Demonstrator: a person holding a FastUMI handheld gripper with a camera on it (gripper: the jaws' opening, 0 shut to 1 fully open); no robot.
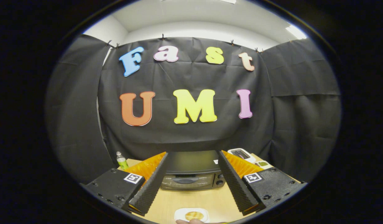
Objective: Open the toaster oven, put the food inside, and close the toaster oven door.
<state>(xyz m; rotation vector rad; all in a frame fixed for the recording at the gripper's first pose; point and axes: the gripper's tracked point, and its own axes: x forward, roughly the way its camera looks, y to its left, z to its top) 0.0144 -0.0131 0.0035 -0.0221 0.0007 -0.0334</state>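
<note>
While jaws gape, toaster oven [191, 174] sits closed.

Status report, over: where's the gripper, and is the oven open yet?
Gripper open, holding nothing. Toaster oven beyond the fingers, door shut. Food on plate near side, a hand at it. Table between bare.

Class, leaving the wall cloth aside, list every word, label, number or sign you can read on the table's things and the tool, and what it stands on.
No text can be read.
A square coded marker on each side of the tongs: pattern, no words.
Small sticker on the toaster oven: too small to read.
Label on the bottle: too small to read.
The tongs stand open, the toaster oven beyond them.
</note>
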